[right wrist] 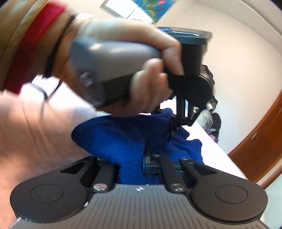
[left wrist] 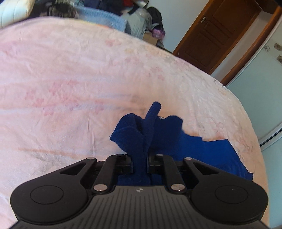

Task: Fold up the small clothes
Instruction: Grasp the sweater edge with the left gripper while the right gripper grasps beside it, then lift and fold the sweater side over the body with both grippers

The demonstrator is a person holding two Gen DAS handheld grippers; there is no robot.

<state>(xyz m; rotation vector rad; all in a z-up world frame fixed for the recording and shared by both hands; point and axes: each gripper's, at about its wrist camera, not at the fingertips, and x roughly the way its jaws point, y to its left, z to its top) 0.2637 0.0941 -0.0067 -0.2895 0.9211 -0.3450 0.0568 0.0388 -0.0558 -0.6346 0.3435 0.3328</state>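
Black plastic jaws of the left gripper (left wrist: 140, 158) sit closest in the left wrist view, and they are squeezed tight on a bunch of the dark blue fuzzy cloth (left wrist: 141, 133). One thin fold of that cloth sticks up and away past the jaws, toward the far side of the bed. Its loose part spreads out to the right and lies flat on the big pale pink bedspread with faint flowers (left wrist: 70, 79). Far off, behind the bed, there is a messy pile of clothes and bags (left wrist: 137, 15), too blurry to sort out. A brown wooden door (left wrist: 216, 35) stands on the far right.

From the right wrist view, the right gripper (right wrist: 141, 163) is also pinched closed on the same blue cloth (right wrist: 114, 137), which bulges up in a soft hump on the left of the jaws. Just past it, a person's hand (right wrist: 123, 58) with a red cuff (right wrist: 33, 44) wraps around the grey handle (right wrist: 105, 65) of the other tool, which comes down onto the cloth too.
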